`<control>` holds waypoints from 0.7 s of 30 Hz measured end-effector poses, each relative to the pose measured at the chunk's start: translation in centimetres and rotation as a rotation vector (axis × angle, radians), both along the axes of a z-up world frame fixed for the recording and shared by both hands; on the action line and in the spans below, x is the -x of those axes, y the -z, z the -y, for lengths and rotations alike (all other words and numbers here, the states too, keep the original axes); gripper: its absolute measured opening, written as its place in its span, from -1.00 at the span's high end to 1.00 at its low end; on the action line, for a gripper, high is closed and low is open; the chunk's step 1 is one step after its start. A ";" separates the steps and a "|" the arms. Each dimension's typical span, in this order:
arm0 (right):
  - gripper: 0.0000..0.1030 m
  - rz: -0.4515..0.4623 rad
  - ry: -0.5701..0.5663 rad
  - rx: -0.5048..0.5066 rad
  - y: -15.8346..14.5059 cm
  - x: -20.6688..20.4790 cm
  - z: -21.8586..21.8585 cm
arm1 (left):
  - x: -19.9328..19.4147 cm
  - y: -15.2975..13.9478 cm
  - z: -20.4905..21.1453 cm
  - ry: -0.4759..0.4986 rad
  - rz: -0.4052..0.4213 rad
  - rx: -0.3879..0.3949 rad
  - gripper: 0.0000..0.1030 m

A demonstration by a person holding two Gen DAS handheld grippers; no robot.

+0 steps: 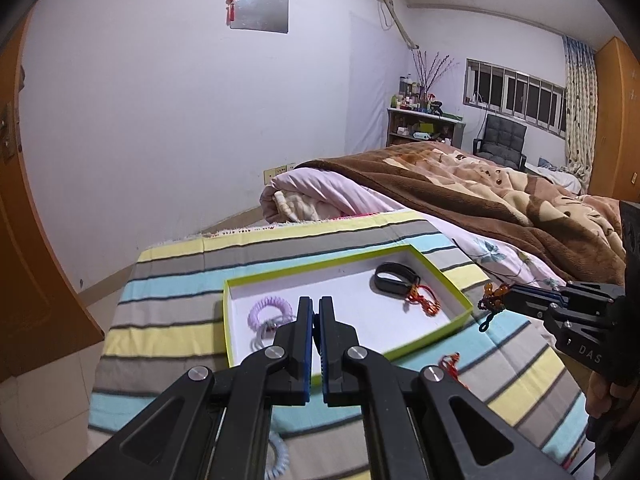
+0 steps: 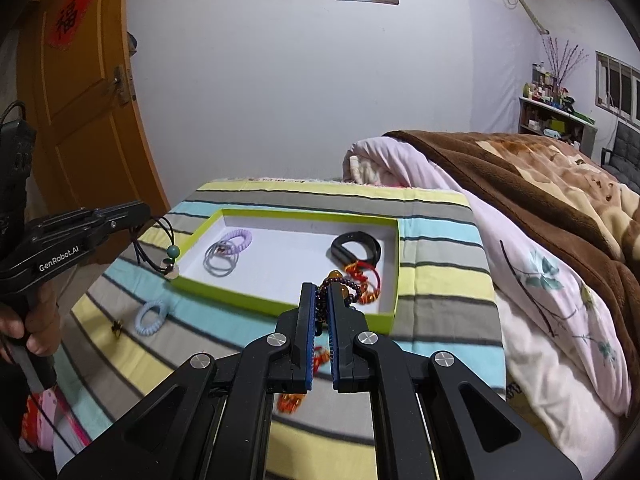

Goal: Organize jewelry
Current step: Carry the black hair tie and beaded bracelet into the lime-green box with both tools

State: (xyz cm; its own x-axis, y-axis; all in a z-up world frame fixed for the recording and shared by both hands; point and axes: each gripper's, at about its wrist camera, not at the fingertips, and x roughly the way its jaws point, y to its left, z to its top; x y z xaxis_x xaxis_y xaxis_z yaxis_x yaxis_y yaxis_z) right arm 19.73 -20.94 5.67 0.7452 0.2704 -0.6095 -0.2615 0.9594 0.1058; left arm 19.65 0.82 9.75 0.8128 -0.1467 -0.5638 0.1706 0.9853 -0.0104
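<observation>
A shallow green-rimmed tray lies on a striped cloth. In it are a purple coil band, a black wristband and a red cord bracelet. My right gripper is shut on a dark bead bracelet, just above the tray's near right edge. My left gripper is shut on a black cord necklace with a green bead, hanging over the tray's left corner.
On the cloth outside the tray lie a blue coil band, a small dark item and a red-orange cord piece. A bed with a brown blanket adjoins on the right. A wooden door stands at the left.
</observation>
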 end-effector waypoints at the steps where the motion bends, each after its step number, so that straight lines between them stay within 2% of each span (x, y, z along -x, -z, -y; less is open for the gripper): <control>1: 0.89 -0.002 0.001 0.003 0.1 -0.5 0.0 | -0.7 0.1 -0.1 -0.002 -0.002 -0.005 0.96; 12: 0.89 -0.061 0.007 0.012 2.5 -4.9 -0.3 | -5.0 3.4 -1.2 -0.013 -0.084 0.026 0.96; 21: 0.89 -0.138 0.024 0.019 5.4 -7.0 -0.1 | -6.5 6.8 -1.9 -0.026 -0.156 0.010 0.95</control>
State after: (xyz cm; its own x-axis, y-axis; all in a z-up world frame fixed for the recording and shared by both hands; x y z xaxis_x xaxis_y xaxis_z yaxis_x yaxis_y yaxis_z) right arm 26.75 -20.84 0.25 0.6604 0.2410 -0.7112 -0.2225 0.9674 0.1212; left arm 26.18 2.70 2.95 0.7190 -0.1328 -0.6822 0.1403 0.9891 -0.0446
